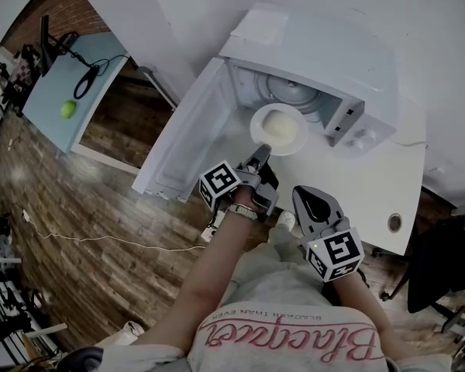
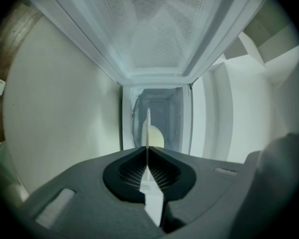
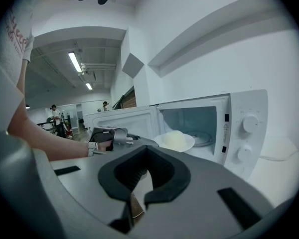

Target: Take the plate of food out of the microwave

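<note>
Head view: left tool (image 1: 257,156) grips food plate (image 1: 301,135) at microwave (image 1: 318,53) mouth; right tool (image 1: 302,196) closed, empty.

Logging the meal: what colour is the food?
Pale yellow food on white plate, clearest in right gripper view.

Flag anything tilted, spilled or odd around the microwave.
Nothing stands out. The plate sits roughly level in the left tongs, gripped by its rim at the mouth of the open microwave; the food is heaped mid-plate, no spill visible.
</note>
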